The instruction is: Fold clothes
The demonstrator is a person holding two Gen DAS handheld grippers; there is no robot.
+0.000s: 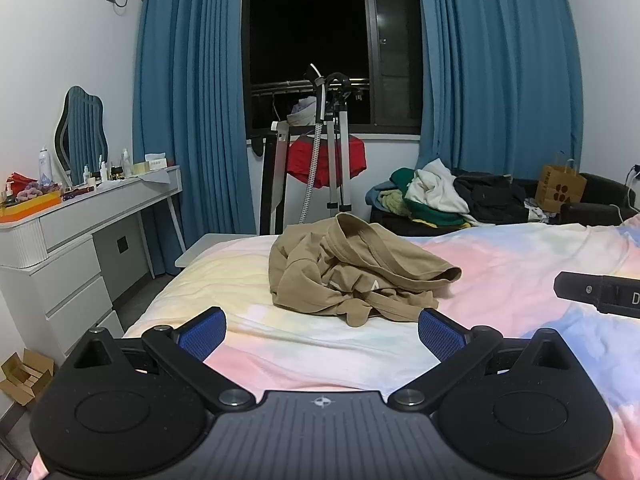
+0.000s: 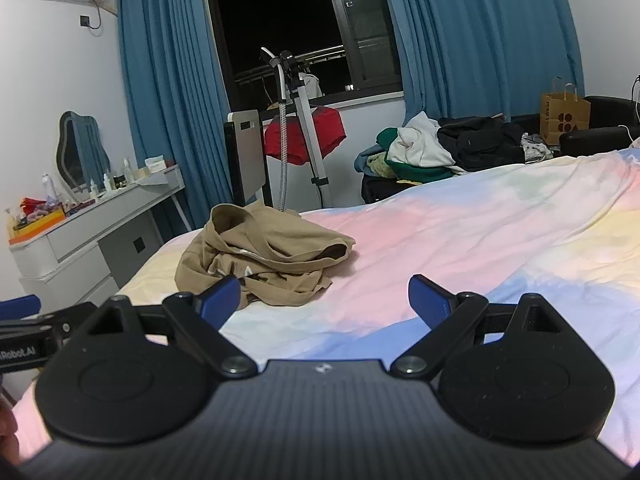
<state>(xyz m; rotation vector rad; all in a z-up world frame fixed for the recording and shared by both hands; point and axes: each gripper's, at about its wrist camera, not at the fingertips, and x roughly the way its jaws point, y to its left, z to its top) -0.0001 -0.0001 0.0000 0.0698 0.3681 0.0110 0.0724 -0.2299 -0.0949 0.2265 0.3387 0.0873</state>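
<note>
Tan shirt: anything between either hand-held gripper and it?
Nothing visible. Only bare bedsheet lies between the open left hand-held gripper and the crumpled tan shirt, and likewise for the open right hand-held gripper.

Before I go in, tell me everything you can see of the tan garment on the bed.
The tan garment is a soft knit, probably a T-shirt, lying crumpled in a loose heap on the pastel bedsheet near the bed's far left edge. A ribbed, stitched opening stands up on top; a small pale mark shows among the folds. Neither gripper touches it.
</note>
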